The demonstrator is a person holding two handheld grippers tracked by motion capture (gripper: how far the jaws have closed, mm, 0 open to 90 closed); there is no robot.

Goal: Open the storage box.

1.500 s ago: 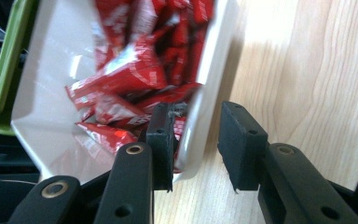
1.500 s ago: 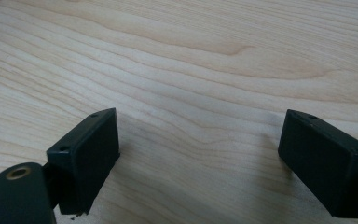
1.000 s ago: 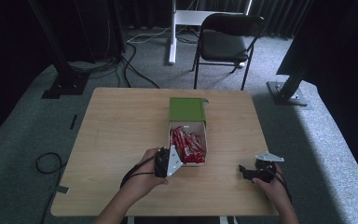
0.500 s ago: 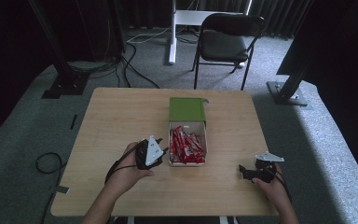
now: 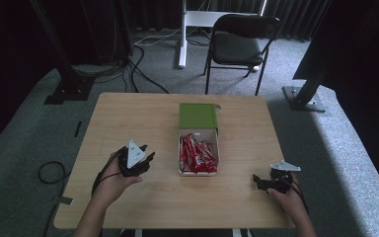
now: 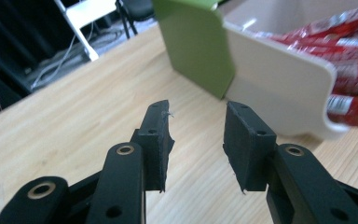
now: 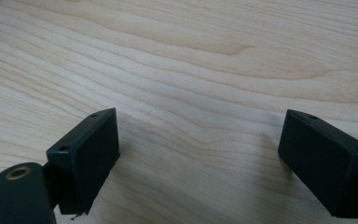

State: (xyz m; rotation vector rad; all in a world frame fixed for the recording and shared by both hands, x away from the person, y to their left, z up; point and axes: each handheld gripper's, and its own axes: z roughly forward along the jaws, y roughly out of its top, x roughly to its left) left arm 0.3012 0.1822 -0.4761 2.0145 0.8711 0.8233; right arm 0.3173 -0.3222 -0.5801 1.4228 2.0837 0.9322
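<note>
At the near edge of the pale wooden table point(image 5: 128, 113), the right gripper point(image 5: 262, 182) rests in the person's right hand point(image 5: 288, 195), well apart from everything else; its own view shows two black pads point(image 7: 86, 154) standing wide apart over bare wood grain, with nothing between them. A little farther in, on the other side, the left gripper point(image 5: 145, 159) sits in the left hand point(image 5: 109, 180), its grey three-cornered plate uppermost, and points toward the white open tray of red snack packets point(image 5: 198, 154). Its jaws have just been opening and now stand a modest gap apart (narrower than the right pair), and they grip nothing: in the left gripper view only table shows between the pads point(image 6: 158, 135). The tray's white wall point(image 6: 279, 88) lies just beyond and to the right of those tips, near but not touching, the red packets point(image 6: 349, 56) spilling over its rounded corner. Farther still, the green sleeve point(image 5: 198, 116) covers the tray's far end, its green side point(image 6: 198, 46) rising just past the pads. Beyond the table stands a black folding chair point(image 5: 239, 47) on grey carpet.
</note>
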